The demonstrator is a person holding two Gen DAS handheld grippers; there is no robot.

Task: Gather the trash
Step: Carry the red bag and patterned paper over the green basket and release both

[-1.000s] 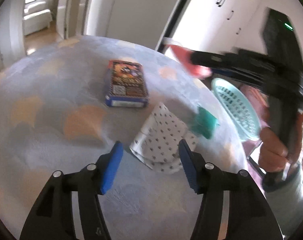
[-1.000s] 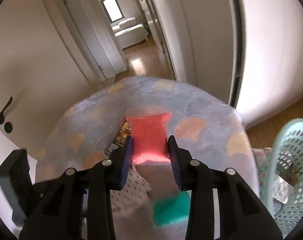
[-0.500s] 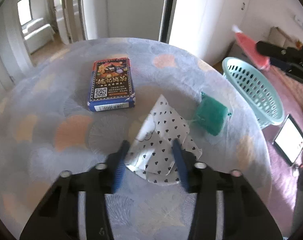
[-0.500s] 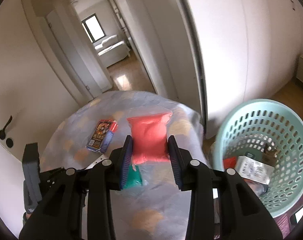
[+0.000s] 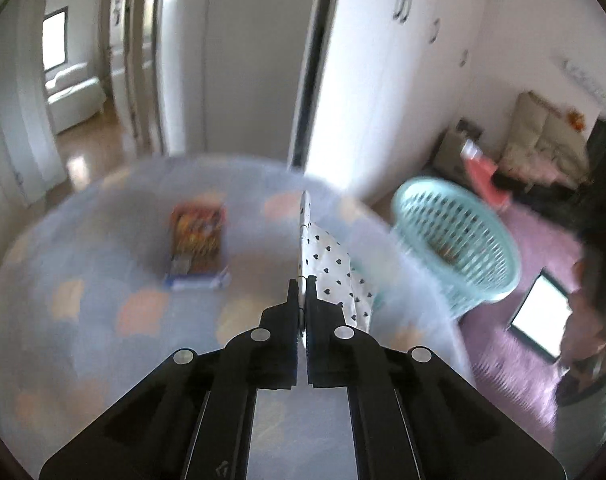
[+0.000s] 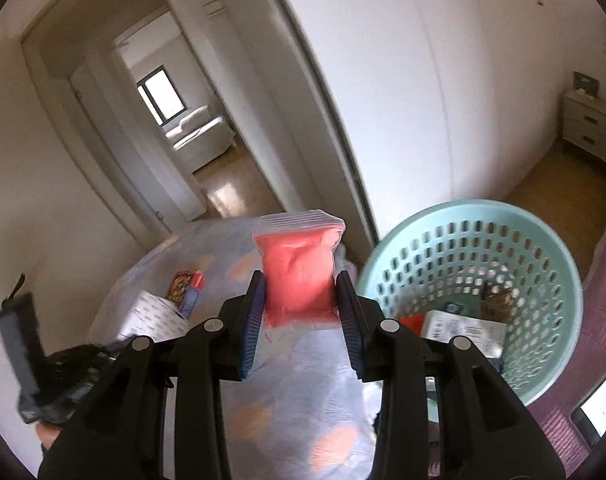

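My left gripper (image 5: 301,284) is shut on a white paper with black hearts (image 5: 331,264) and holds it edge-on above the table (image 5: 103,320). My right gripper (image 6: 301,292) is shut on a red zip bag (image 6: 299,272), which stands upright between its blue pads. Just right of that bag is the mint-green perforated basket (image 6: 423,248), with several packets lying in it. In the left wrist view the red bag (image 5: 485,178) hangs blurred over the far rim of the basket (image 5: 455,240). The right wrist view shows the heart paper (image 6: 151,316) at lower left.
A colourful card box (image 5: 197,240) lies on the blue and orange tablecloth. A lit tablet (image 5: 541,316) lies on the purple rug beside the basket. White wardrobe doors and an open doorway stand behind the table. A person's hand (image 5: 583,320) shows at the right.
The left jaws closed on the heart paper and raised it off the table. The right gripper carried the red bag rightwards, from over the table to beside the basket.
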